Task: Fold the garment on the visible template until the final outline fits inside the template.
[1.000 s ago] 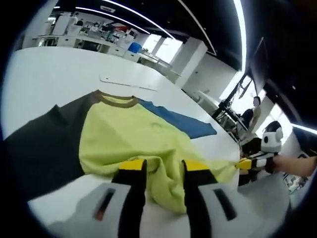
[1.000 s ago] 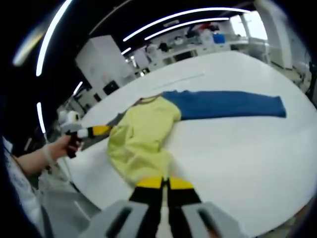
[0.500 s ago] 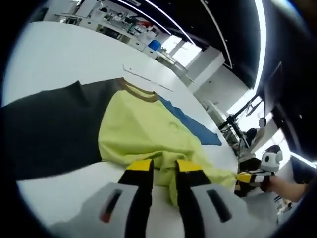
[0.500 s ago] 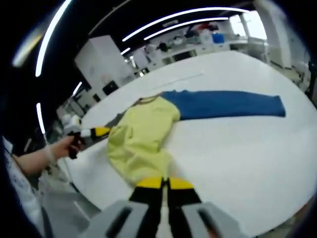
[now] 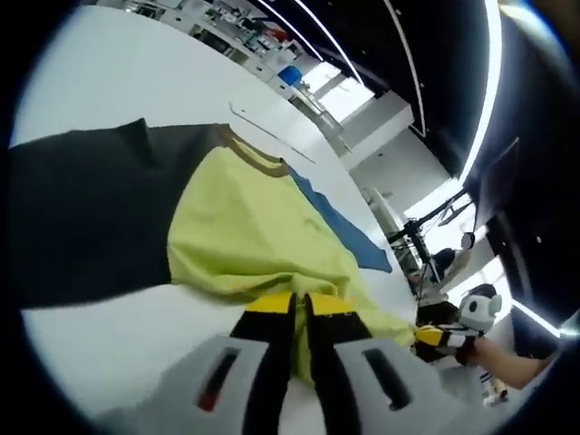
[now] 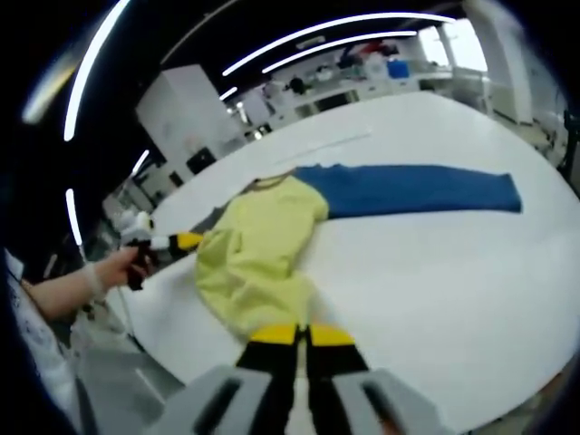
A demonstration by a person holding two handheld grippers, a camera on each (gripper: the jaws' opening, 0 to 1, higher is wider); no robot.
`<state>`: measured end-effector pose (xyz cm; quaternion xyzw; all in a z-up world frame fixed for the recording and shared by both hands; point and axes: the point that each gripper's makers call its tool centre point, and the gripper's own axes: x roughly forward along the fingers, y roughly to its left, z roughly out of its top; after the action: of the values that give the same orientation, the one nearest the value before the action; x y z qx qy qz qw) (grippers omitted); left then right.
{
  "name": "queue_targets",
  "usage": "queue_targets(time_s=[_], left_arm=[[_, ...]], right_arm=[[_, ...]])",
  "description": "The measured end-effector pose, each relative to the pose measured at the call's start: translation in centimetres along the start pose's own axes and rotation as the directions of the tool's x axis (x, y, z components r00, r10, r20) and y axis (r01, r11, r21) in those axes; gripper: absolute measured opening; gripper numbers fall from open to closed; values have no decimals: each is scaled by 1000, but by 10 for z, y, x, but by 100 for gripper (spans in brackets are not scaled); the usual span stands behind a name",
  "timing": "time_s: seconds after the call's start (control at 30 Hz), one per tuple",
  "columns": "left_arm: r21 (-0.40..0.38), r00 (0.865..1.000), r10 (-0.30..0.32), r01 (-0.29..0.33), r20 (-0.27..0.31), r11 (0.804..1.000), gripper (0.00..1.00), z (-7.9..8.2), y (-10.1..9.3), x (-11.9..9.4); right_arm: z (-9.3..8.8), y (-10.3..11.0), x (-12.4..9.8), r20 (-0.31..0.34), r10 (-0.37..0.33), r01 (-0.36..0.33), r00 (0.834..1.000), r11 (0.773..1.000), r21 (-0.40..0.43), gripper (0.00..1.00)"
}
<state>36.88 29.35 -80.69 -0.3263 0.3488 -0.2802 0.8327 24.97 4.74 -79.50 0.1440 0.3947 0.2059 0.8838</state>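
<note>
Garment lifted at its hem above a white surface

The yellow garment, with a dark sleeve and a blue sleeve, lies spread. The left gripper and right gripper each have their fingers clamped on its near yellow edge.

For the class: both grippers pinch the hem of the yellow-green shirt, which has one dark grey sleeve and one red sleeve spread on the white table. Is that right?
Not quite: the second sleeve is blue, not red, as the right gripper view shows. The rest stands: the left gripper and right gripper pinch the hem of the yellow-green shirt, whose other sleeve is dark grey, on the white table.
</note>
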Motion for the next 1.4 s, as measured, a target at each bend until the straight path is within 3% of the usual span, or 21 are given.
queue_targets(time_s=[0.33,0.6,0.87,0.97,1.07,1.17,1.27,1.4], left_arm=[[-7,999,6,-6,42,1000,0,15,-4,-26],[19,998,15,-17,64,1000,0,23,9,-60],[128,997,71,-70,-4,989,0,3,19,-65],[293,995,76,-55,-61,955,1,-5,20,-58],[392,993,89,-50,-82,919,27,-8,21,-50],[391,989,72,-15,-130,920,23,-15,18,-43],[388,986,85,-21,-147,922,24,-13,31,-37],[385,980,78,-2,-181,923,23,-18,27,-33]], right_arm=[[5,-4,-4,5,-7,7,1000,1000,-6,0],[11,-12,-13,12,-20,20,1000,1000,-17,0],[8,-13,-15,9,-22,23,1000,1000,-20,0],[7,-13,-16,8,-22,22,1000,1000,-20,0],[6,-12,-16,10,-19,19,1000,1000,-15,0],[5,-12,-17,9,-21,21,1000,1000,-12,0],[5,-12,-17,9,-20,20,1000,1000,-10,0],[4,-13,-17,7,-19,19,1000,1000,-8,0]])
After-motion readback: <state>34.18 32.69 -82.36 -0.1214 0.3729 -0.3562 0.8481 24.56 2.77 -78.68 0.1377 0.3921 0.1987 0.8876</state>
